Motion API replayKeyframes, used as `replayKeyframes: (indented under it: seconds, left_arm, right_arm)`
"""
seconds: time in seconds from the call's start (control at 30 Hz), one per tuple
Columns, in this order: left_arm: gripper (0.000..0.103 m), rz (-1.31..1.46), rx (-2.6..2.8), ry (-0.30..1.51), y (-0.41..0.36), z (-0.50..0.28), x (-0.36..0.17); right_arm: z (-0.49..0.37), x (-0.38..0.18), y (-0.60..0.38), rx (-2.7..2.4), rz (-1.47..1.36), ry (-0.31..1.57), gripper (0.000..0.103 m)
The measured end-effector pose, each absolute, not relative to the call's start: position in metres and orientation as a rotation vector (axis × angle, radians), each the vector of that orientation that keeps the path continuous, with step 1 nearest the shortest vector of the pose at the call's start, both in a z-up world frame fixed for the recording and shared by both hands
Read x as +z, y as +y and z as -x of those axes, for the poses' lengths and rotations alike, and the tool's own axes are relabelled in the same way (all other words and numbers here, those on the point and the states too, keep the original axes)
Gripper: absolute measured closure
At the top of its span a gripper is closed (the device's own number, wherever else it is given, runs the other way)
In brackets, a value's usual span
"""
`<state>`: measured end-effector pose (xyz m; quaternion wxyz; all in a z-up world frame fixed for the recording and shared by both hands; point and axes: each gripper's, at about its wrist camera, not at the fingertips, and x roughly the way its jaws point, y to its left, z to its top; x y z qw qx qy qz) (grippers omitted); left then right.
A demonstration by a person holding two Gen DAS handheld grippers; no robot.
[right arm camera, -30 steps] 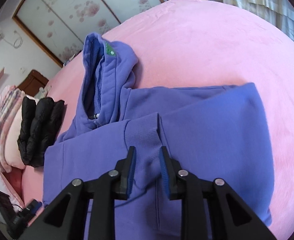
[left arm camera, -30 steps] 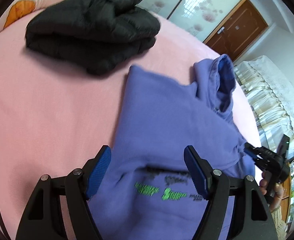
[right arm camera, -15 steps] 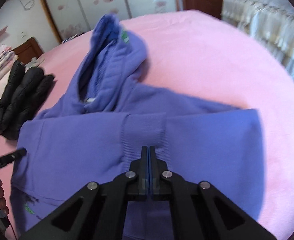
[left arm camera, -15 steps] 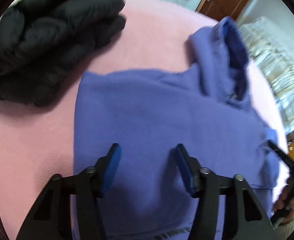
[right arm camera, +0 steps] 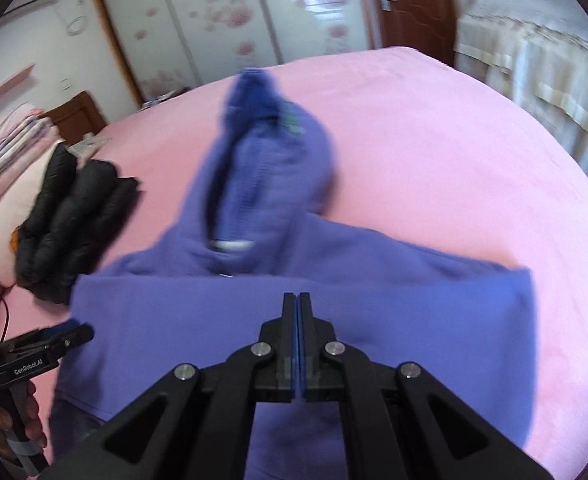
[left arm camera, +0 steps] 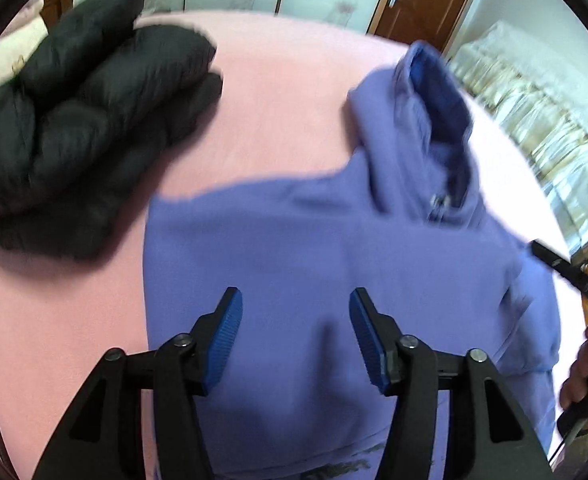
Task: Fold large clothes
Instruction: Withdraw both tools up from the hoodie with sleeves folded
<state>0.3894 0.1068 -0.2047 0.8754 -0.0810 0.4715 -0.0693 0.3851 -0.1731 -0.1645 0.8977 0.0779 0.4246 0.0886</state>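
Over the purple hoodie on the pink bed, I see left tool apart, just reopening, nothing between; right tool together, empty.

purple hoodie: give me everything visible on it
The purple hoodie looks like soft fleece and lies on the pink bed cover, its body folded into a rough rectangle. The hood stretches away from it, showing darker blue lining. Some green print shows at the near edge. Whether either gripper touches it is unclear.
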Motion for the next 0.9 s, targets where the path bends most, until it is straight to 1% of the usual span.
replayKeyframes:
  seconds: [0.1,0.2,0.27,0.3,0.33,0.43,0.5,0.67,0.77,0.8,0.83,0.9]
  left_arm:
    - [0.045,0.182,-0.148,1.007,0.105,-0.406,-0.206]
    - [0.045,0.195,-0.120,1.057,0.107,-0.427,-0.221]
    - [0.049,0.217,-0.087,1.089,0.112,-0.443,-0.232]
    - [0.053,0.224,-0.070,1.099,0.115,-0.448,-0.238]
    - [0.060,0.234,-0.049,1.115,0.121,-0.455,-0.244]
    - [0.073,0.270,-0.042,1.141,0.134,-0.463,-0.253]
    - [0.076,0.253,-0.056,1.142,0.137,-0.465,-0.256]
    - [0.076,0.234,-0.068,1.123,0.136,-0.464,-0.259]
    - [0.076,0.231,-0.064,1.118,0.135,-0.457,-0.252]
    - [0.074,0.224,-0.063,1.117,0.133,-0.452,-0.246]
    - [0.067,0.214,-0.069,1.113,0.129,-0.444,-0.239]
    - [0.059,0.207,-0.092,1.086,0.122,-0.430,-0.224]
  right_arm:
    - [-0.399,-0.171,-0.138,0.259,-0.147,0.899,0.103]
    - [-0.413,-0.187,-0.110,0.302,-0.152,0.946,0.103]
    - [-0.421,-0.200,-0.107,0.240,-0.108,0.984,0.103]
    - [-0.424,-0.208,-0.111,0.171,-0.071,1.004,0.103]
    - [-0.427,-0.216,-0.121,0.103,-0.040,1.018,0.103]
    - [-0.424,-0.227,-0.162,0.077,-0.106,1.019,0.103]
    - [-0.418,-0.228,-0.180,0.098,-0.136,1.013,0.103]
    - [-0.406,-0.224,-0.186,0.114,-0.109,0.997,0.103]
    - [-0.400,-0.215,-0.181,0.104,-0.119,1.009,0.103]
    - [-0.396,-0.211,-0.178,0.106,-0.115,1.008,0.103]
    - [-0.389,-0.204,-0.174,0.128,-0.118,0.999,0.103]
    - [-0.374,-0.189,-0.164,0.182,-0.126,0.970,0.101]
